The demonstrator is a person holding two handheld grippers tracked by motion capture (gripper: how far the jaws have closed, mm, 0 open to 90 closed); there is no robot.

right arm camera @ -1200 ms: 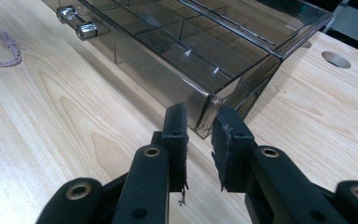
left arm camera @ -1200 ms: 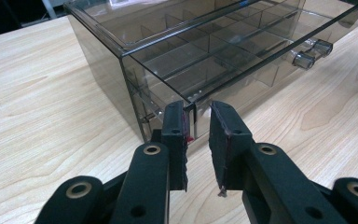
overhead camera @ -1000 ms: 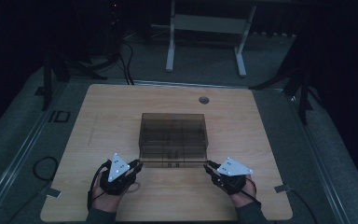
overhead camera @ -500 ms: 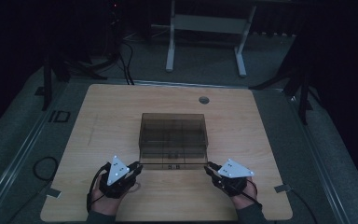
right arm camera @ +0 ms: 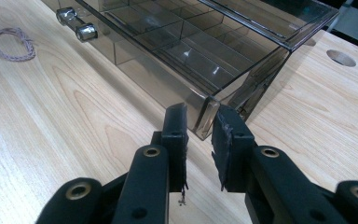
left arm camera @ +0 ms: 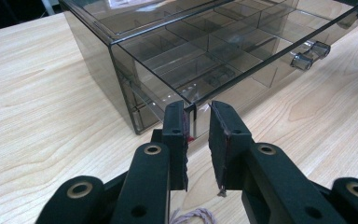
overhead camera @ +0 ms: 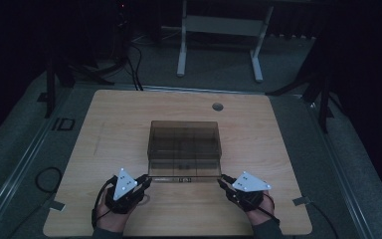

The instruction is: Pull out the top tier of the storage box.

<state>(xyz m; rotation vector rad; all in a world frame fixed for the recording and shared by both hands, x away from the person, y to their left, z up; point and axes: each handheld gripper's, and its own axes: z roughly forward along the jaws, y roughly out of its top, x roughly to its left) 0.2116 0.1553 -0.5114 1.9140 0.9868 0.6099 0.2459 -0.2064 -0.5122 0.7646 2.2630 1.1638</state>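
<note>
- Two grippers at the pulled-out drawer (overhead camera: 184,172) of the smoky organizer box (overhead camera: 185,142), table (overhead camera: 104,124) centre.
- Left gripper (left arm camera: 197,122): jaws narrowly parted, the drawer's front corner between the pads (left arm camera: 179,126) at 12 o'clock; contact unclear.
- Right gripper (right arm camera: 199,123): likewise at the opposite corner.
</note>
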